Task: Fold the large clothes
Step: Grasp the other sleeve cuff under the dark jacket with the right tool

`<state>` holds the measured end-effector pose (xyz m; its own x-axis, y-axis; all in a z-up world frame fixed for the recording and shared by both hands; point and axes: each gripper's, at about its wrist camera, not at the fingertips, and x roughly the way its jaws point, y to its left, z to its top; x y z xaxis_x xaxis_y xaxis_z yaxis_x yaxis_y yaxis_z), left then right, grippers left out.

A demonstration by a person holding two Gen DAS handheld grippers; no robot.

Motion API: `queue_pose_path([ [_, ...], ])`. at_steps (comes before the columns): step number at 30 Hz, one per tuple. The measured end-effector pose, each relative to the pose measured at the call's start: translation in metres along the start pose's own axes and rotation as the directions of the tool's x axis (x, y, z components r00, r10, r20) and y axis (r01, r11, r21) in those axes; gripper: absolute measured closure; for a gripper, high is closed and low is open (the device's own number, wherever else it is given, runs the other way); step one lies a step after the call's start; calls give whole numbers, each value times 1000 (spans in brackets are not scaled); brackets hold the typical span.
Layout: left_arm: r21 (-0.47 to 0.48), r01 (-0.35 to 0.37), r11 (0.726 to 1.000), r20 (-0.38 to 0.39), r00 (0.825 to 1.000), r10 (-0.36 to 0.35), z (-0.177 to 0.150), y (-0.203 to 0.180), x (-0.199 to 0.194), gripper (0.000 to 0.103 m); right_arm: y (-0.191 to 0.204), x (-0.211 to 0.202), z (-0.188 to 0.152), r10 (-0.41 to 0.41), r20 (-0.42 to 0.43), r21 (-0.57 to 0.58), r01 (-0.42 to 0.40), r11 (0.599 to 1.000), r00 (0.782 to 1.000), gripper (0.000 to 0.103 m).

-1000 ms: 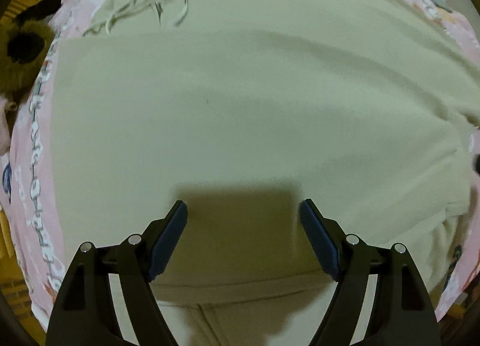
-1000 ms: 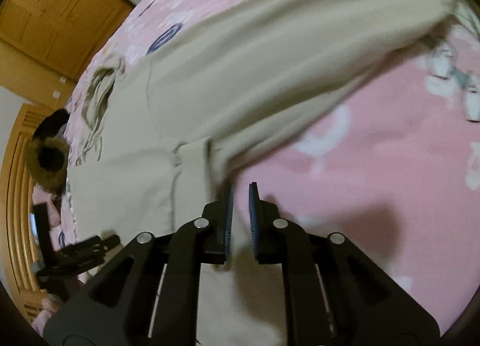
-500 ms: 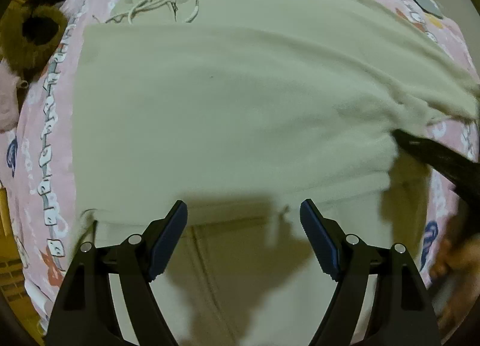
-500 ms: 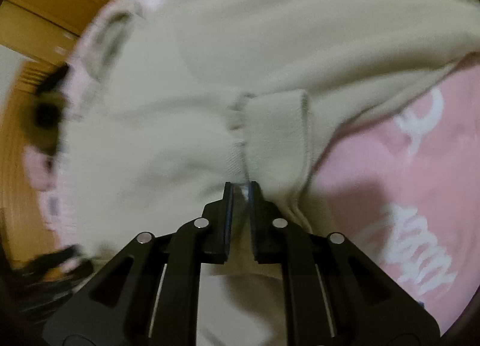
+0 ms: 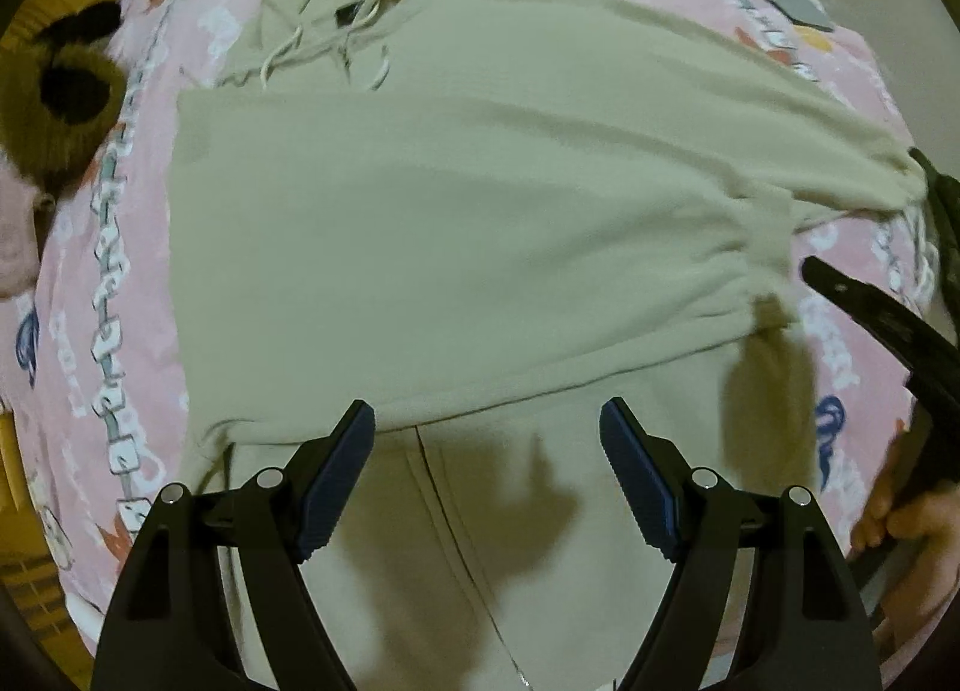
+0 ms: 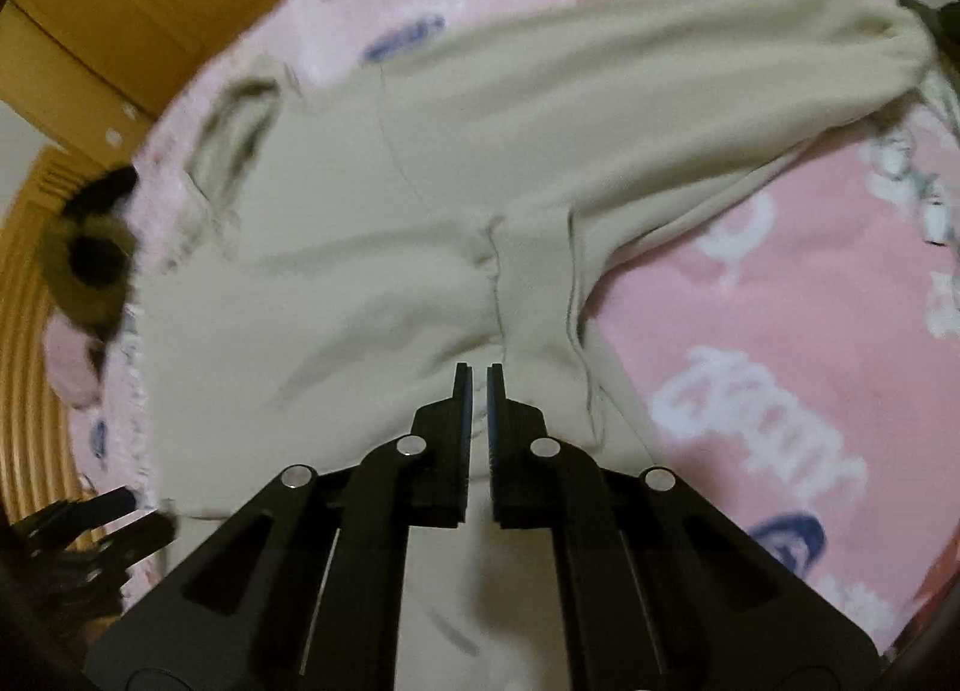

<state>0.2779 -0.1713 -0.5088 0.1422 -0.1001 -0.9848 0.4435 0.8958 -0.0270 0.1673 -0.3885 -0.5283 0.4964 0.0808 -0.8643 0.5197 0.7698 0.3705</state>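
The hoodie's [image 5: 456, 223] lower hem runs off the bottom edge; whether the right tongs [image 6: 478, 385] pinch its cloth stays hidden; the plush toy [image 6: 90, 265] is blurred.

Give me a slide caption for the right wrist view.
Right hand-held gripper, nearly shut, at a cuff of the beige hoodie spread on a pink blanket.

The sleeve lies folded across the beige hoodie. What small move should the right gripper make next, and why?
Probably open the right gripper and let go. Its jaws stand nearly closed at the sleeve cuff, and the sleeve already lies flat across the hoodie body on the pink blanket. The left gripper hangs open above the fabric, holding nothing. Whether cloth is really pinched, I cannot tell.
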Motion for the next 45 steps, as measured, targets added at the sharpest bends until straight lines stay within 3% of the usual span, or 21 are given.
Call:
queue_pose_path([
  [2,-2,20,1000,20,1000,-20,0,-2,-16,28,-1,-32,-4,25,61,22,-26,999,998,100],
  [3,-8,36,999,32,999,-36,0,-3,-24,28,-1,-44,-4,34,86,31,-37,999,996,94],
  [8,-13,89,996,69,994,-88,-5,-19,-58,28,-7,-99,-2,90,211,86,-110,990,973,94],
  [14,-22,126,992,62,990,-124,-9,-45,-83,28,-38,-121,12,215,249,213,-270,939,944,94],
  [16,-20,126,992,57,991,-124,-9,-61,-86,28,-59,-122,21,258,260,254,-324,911,930,86],
  [17,-16,121,993,55,991,-120,-8,-73,-86,28,-67,-123,25,269,259,271,-337,902,928,71],
  [18,-15,119,993,53,992,-119,-8,-81,-86,28,-78,-123,30,272,258,289,-343,894,927,37],
  [19,-23,123,992,48,991,-122,-5,-94,-85,28,-93,-122,37,265,267,310,-343,887,927,26],
  [23,-49,145,988,23,989,-144,4,-138,-75,28,-145,-125,67,202,256,333,-282,900,945,24],
  [27,-64,161,985,6,987,-161,18,-187,-66,28,-218,-126,109,83,271,416,-194,888,959,24],
  [33,-66,133,989,1,991,-133,43,-243,-52,27,-304,-117,184,-115,275,464,-27,885,955,24],
  [36,-73,106,992,2,994,-106,56,-259,-47,26,-334,-101,211,-160,253,494,14,869,954,24],
  [40,-87,97,991,-3,995,-98,66,-270,-45,26,-358,-77,232,-144,209,505,19,863,967,24],
  [45,-105,90,990,-34,995,-94,64,-276,-35,25,-370,-41,239,-183,67,491,128,862,981,24],
])
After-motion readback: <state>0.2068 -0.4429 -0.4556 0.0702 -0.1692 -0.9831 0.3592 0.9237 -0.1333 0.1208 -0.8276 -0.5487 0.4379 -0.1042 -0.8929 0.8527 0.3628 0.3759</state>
